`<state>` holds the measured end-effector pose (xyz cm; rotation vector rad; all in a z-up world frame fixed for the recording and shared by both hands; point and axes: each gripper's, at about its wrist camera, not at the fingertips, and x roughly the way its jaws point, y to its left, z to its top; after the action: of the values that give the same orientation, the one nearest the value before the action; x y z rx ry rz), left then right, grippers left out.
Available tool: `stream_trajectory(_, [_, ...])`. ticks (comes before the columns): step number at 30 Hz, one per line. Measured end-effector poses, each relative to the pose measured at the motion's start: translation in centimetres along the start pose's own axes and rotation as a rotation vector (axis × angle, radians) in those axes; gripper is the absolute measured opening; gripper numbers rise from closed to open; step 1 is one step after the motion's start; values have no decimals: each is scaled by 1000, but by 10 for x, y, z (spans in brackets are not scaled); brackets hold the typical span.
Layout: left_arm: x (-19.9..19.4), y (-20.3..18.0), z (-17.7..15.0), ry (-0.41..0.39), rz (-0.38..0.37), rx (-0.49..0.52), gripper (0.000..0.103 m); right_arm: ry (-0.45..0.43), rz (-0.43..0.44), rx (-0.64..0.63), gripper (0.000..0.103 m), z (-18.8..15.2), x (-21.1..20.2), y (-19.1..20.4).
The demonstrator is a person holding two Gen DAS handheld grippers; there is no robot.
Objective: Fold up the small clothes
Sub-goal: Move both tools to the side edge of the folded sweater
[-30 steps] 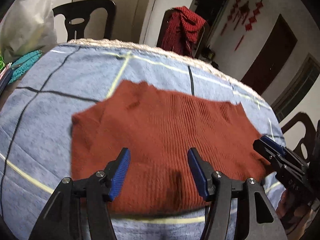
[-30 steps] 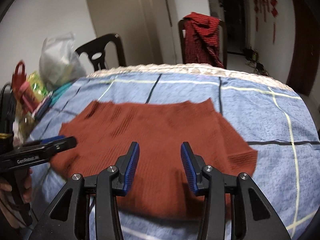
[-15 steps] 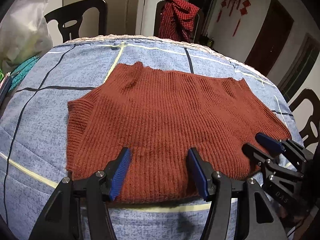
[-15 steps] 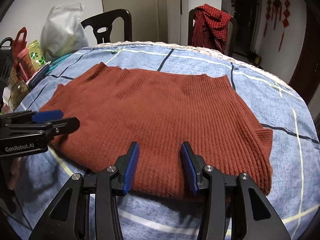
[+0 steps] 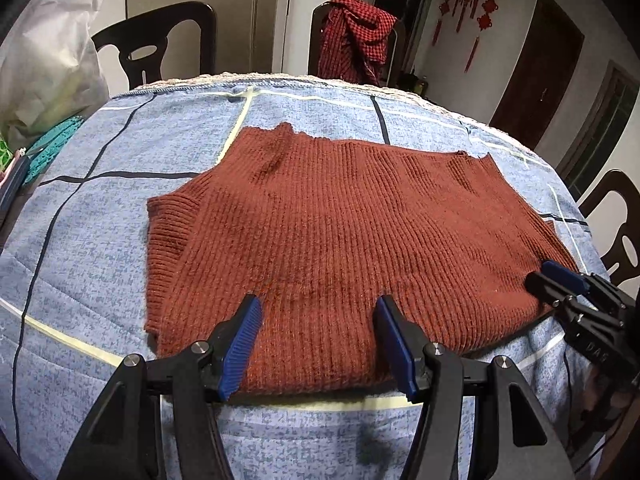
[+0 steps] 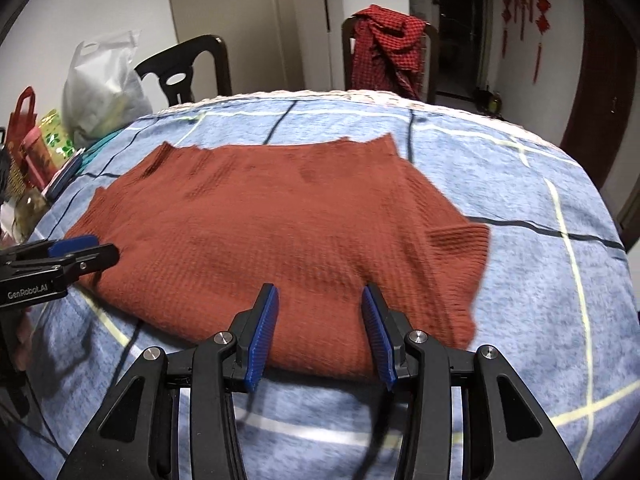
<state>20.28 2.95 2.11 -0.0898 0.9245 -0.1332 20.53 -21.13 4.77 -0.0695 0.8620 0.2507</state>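
Observation:
A rust-brown ribbed sweater (image 5: 340, 232) (image 6: 272, 220) lies spread flat on the blue checked tablecloth (image 5: 100, 240) (image 6: 520, 200), with a short sleeve sticking out at each side. My left gripper (image 5: 318, 308) hangs open over the sweater's near edge, left of the middle, and nothing sits between its blue pads. My right gripper (image 6: 320, 294) is open too, over the near edge toward the right. Each gripper shows in the other's view: the right gripper (image 5: 546, 276) beside the sweater's right corner, the left gripper (image 6: 94, 250) at its left corner.
A chair draped with a red checked cloth (image 5: 356, 36) (image 6: 384, 48) and a black chair (image 5: 156, 44) stand behind the table. A white plastic bag (image 6: 104, 88), a red bag (image 6: 26, 120) and small items crowd the table's left side. Another chair (image 5: 624, 232) stands at the right.
The sweater was blurred and still moving a second ago and now lies flat. The right gripper has come lower and closer to its near edge. Both grippers stayed open.

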Motion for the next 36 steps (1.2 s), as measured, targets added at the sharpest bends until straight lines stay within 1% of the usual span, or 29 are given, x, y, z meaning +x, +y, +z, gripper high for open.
stream_trajectory(4, [-5,-4,-4,-19,43,30,62,-4,-23,34,45,1,-11,-4])
stream_trajectory(6, [-6,-6,-8,-32,71,56,62,-35,-34,2,45,2,-19,3])
stream_trajectory(8, [-7,-6,-10,-38,78,66,62,-52,-41,-46,45,1,-21,12])
stream_trajectory(12, [-10,-10,-15,-59,109,107,63,-2,-49,-50,45,-3,-5,12])
stream_trajectory(13, [-10,-10,-17,-60,110,112,63,3,-66,-43,45,-5,-3,9])
stream_trajectory(16, [-13,-9,-18,-62,96,123,63,-3,-54,-5,45,-6,-7,0])
stream_trajectory(19, [-17,-6,-17,-64,79,122,63,-27,-64,-18,45,-5,-18,5])
stream_trajectory(20, [-20,-4,-17,-70,76,123,63,-38,-60,-35,47,-5,-22,9])
stream_trajectory(21, [-23,-3,-16,-78,78,125,63,-47,-50,-57,51,-4,-25,15])
stream_trajectory(22, [-26,-2,-16,-85,82,128,63,-54,-37,-79,53,-2,-27,22])
stream_trajectory(28, [-48,17,-11,-118,76,114,66,-81,30,-253,53,7,-26,76])
stream_trajectory(32, [-59,34,-10,-143,118,109,66,-78,102,-320,53,10,-20,109])
stream_trajectory(36, [-71,68,-4,-141,40,14,67,-61,155,-381,54,9,-11,140])
